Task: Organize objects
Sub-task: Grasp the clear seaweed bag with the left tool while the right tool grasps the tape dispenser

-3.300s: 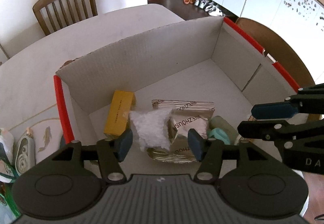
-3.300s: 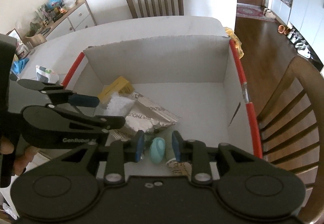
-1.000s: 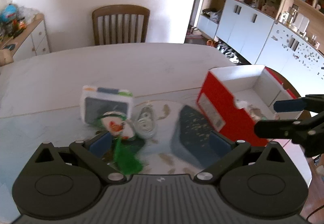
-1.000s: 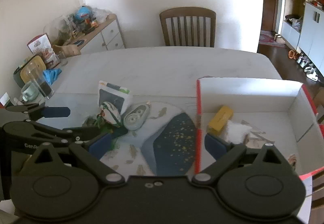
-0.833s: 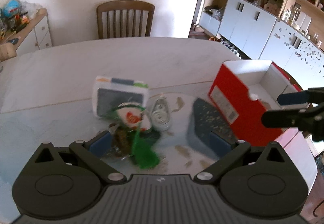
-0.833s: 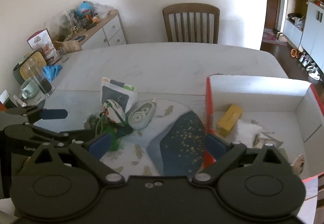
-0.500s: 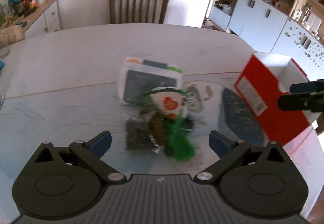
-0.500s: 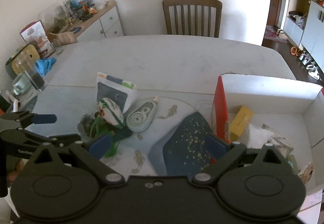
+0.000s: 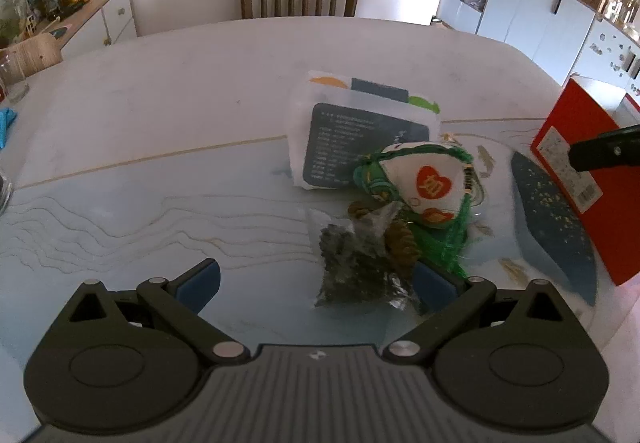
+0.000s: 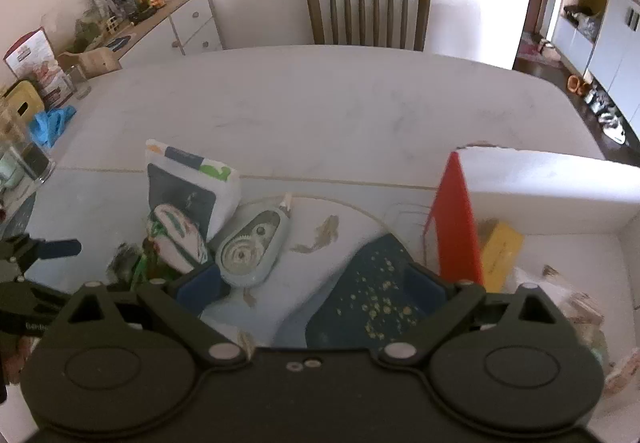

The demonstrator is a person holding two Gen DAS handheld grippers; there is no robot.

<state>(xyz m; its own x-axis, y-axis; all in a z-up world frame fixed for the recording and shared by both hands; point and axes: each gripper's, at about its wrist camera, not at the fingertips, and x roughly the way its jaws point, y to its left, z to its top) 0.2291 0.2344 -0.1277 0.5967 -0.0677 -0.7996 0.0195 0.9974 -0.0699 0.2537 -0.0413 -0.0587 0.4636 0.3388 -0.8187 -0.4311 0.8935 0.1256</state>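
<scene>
**Q:** ok so what's on the table and how many of each?

**A:** Loose stuff sits in one cluster. I count one white packet with a dark label [image 9: 362,135], one stuffed pouch with a red heart [image 9: 420,183] wrapped in green cord, one clear baggie of dark bits [image 9: 356,259], and one grey-green correction tape dispenser [image 10: 252,243]. Plus one red box [image 10: 456,219] with a white inside, holding one yellow carton [image 10: 500,255] and some crinkly wrappers I can't count, too blurry.

**Q:** where's that from the left gripper?

**A:** In the left wrist view the left gripper [image 9: 316,283] has its fingers spread wide with nothing between them touching. The baggie is right at the 3 o'clock finger, the pouch at about 1 o'clock behind it, and the packet farther back at 12 to 1. The red box is at 3 o'clock by the frame edge.

**Q:** which way do things point?

**A:** In the right wrist view, the dispenser's long axis runs from 7 to 1 o'clock, nozzle tip toward 1. The pouch's long axis in that view runs 11 to 5. The packet stands leaning, label facing the cameras.

**Q:** right gripper?

**A:** The right gripper [image 10: 312,291] is also wide open and holding nothing, over the mat [image 10: 360,283] between the cluster and the box.
</scene>
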